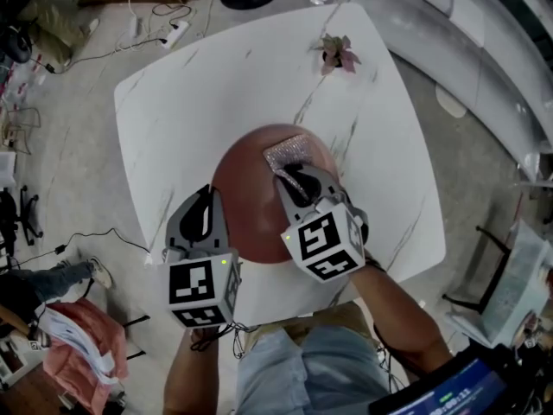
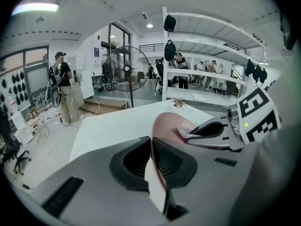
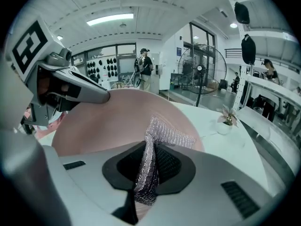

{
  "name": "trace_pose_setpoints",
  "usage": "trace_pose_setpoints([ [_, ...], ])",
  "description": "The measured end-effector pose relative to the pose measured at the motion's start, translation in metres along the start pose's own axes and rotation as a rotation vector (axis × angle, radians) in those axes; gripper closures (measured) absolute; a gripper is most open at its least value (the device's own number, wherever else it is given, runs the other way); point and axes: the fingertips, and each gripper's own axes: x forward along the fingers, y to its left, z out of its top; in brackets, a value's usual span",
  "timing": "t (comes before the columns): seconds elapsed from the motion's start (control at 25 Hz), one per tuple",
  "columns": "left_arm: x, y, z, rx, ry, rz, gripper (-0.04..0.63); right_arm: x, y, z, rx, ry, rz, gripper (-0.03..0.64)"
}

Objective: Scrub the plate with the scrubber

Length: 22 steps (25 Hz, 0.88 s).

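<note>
Plate (image 1: pixel 246 184) sits on desk (image 1: pixel 173 102), near edge; looks stiff, slick, breakable, best held by rim; left gripper (image 2: pixel 153 149) fingers shut on near rim; right gripper (image 3: pixel 148 157) fingers pinch scrubber (image 1: pixel 288 152), soft mesh, lying on plate's far side; plate otherwise bare; small potted plant (image 1: pixel 339 54) well apart.
</note>
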Motion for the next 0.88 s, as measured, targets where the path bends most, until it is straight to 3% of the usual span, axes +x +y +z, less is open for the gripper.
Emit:
trace_pose_setpoints([
  [0.44, 0.0, 0.0, 0.003, -0.013, -0.025, -0.022, 0.577, 0.012, 0.041, 0.036, -0.203, -0.073, 0.187, 0.556],
  [0.88, -0.004, 0.007, -0.007, -0.042, -0.015, -0.01, 0.578, 0.002, 0.087, 0.029, -0.352, -0.098, 0.341, 0.56],
])
